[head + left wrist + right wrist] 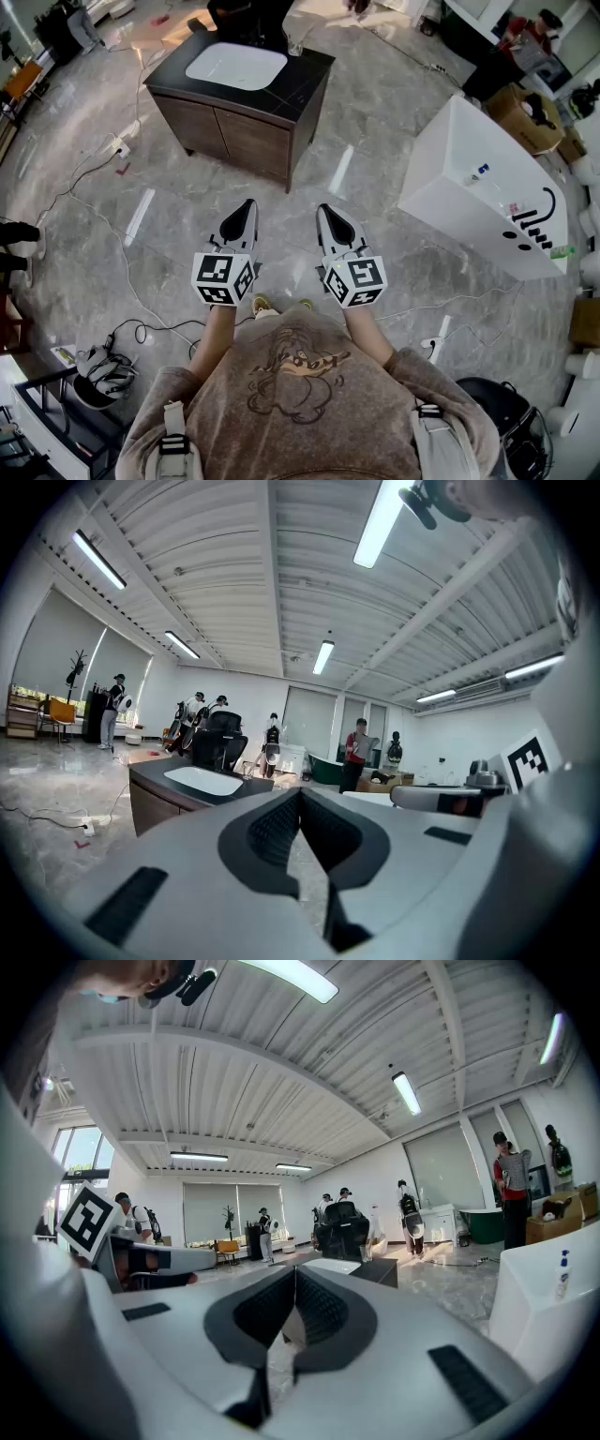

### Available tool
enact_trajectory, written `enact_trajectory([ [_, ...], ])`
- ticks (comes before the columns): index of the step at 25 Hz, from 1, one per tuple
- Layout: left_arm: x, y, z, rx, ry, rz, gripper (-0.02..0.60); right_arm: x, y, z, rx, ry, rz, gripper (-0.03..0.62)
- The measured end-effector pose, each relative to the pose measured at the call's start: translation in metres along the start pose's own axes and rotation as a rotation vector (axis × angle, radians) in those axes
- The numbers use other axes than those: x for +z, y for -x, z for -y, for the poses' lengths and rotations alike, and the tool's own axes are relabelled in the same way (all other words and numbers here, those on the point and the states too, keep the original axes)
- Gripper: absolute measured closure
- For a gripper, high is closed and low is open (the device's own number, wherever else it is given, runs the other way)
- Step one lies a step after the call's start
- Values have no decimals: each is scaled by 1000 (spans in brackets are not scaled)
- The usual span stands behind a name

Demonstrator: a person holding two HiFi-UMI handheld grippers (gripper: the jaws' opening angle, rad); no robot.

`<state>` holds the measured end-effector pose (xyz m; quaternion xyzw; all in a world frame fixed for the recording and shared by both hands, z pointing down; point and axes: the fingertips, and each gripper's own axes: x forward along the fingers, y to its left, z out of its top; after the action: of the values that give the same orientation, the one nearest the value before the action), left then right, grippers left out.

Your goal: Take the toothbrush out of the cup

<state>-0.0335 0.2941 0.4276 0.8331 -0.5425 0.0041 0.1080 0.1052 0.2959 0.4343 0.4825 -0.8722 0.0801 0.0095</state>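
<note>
Two grippers point forward over the marble floor (375, 103), side by side and a little apart, one in each of the person's hands. The left gripper (248, 203) is clenched: its own view shows the ribbed pads pressed together at the tip with nothing between them. The right gripper (323, 208) is clenched in the same way, its pads meeting and empty. Both aim roughly level toward a vanity cabinet (234, 131) that stands well ahead of them. It has wood-brown doors, a black worktop (305, 89) and a white basin (236, 66) sunk into the top. At the worktop's far right corner stands a small clear cup (293, 39) (too small in every view to tell whether the toothbrush is in it), well apart from both grippers. A black office chair (248, 14) sits just behind the vanity. Off to the right, a white wash unit (469, 202) stands at an angle on the floor, carrying a black tap (542, 217) and a little bottle with a blue cap (481, 172). Cardboard boxes (525, 117) stand beyond it. Thin cables (141, 328) trail across the floor on the left. In the gripper views several people (202, 710) stand at the far side of the room, under long ceiling lights (323, 656).
</note>
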Motion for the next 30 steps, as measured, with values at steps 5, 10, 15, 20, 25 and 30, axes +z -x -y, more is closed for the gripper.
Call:
enact_trajectory([
  [5,1,1,0,-1,-12,-4,565,-1,0,-2,1,-4,-3,574],
  [10,-2,2,-5,-7,-14,-12,565,1,-1,-8,24,-5,4,574],
  [15,0,-1,-17,-25,-22,-12,565,2,-6,-13,12,4,5,574],
  [20,-1,2,-37,-49,-25,10,565,-7,-9,-27,-10,14,6,574],
  [25,-1,-1,-44,-89,-34,9,565,-9,-14,-30,-42,11,26,574],
  [30,-4,-10,-48,-107,-32,-6,565,-6,-23,-20,-68,5,40,574],
])
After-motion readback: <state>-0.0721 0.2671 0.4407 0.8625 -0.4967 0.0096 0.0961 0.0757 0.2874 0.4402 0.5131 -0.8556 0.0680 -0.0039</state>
